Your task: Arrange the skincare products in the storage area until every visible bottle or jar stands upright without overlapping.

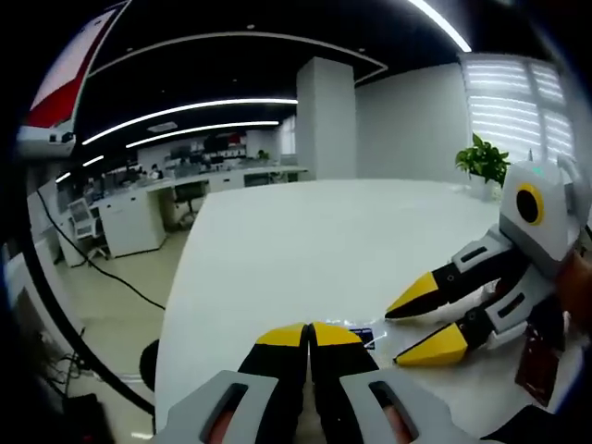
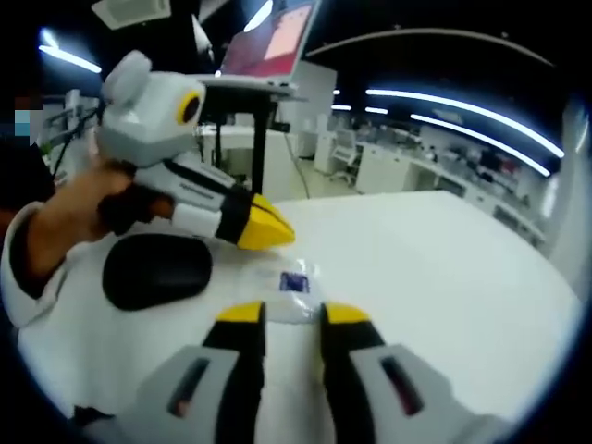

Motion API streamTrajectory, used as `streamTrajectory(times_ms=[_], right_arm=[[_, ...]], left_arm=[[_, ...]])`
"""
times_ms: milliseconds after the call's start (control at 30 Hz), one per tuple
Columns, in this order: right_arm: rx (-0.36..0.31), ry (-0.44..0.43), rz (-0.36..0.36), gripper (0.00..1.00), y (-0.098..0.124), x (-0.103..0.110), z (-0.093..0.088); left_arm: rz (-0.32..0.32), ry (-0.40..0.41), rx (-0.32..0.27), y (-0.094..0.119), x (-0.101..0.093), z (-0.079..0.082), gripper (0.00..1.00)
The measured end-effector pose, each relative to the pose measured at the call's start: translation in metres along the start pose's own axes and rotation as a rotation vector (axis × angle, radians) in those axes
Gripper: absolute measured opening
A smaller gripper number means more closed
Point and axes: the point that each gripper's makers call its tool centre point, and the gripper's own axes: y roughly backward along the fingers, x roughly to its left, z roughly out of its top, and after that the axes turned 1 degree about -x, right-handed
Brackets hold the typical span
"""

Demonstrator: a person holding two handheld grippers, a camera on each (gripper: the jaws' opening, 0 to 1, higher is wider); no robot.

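Table (image 1: pixel 305 250): a broad white surface occupying the centre of the left gripper view, with an open office behind it. No upright bottle or jar is identifiable on it in either view.

Left claw (image 1: pixel 308 331): rises from the bottom centre of the left gripper view with its yellow tips pressed together and nothing between them. In the right gripper view the same claw (image 2: pixel 268 227) enters from the upper left, held by a hand (image 2: pixel 79 208), tips together.

Right claw (image 2: pixel 293 313): rises from the bottom centre of the right gripper view, jaws apart and empty. In the left gripper view it (image 1: pixel 427 316) enters from the right, likewise spread.

Task item: one small flat clear packet with a dark blue label (image 2: pixel 294 283) lies on the table in the lower centre of the right gripper view, just ahead of the right claw's tips. In the left gripper view it (image 1: pixel 363 334) shows as a sliver just beside the left claw. It may be a skincare sachet; the label is too small to read.

Other item: a black oval pad (image 2: pixel 155 269) lies at the left of the right gripper view.

Progress, as a judgement: arranging has not visibly begun. Neither claw holds anything, the packet lies flat, and standing products upright remains to be done.
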Motion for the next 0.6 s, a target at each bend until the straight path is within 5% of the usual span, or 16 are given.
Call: streamTrajectory(times_ms=[400,600], right_arm=[[0.013,-0.002,-0.052,0.21,0.004,-0.014,-0.004],[0.014,-0.004,-0.072,0.19,0.006,-0.020,-0.004]], left_arm=[[-0.054,0.048,-0.043,0.001,-0.007,0.006,0.00],[-0.053,0.020,0.001,-0.004,-0.007,-0.003,0.00]])
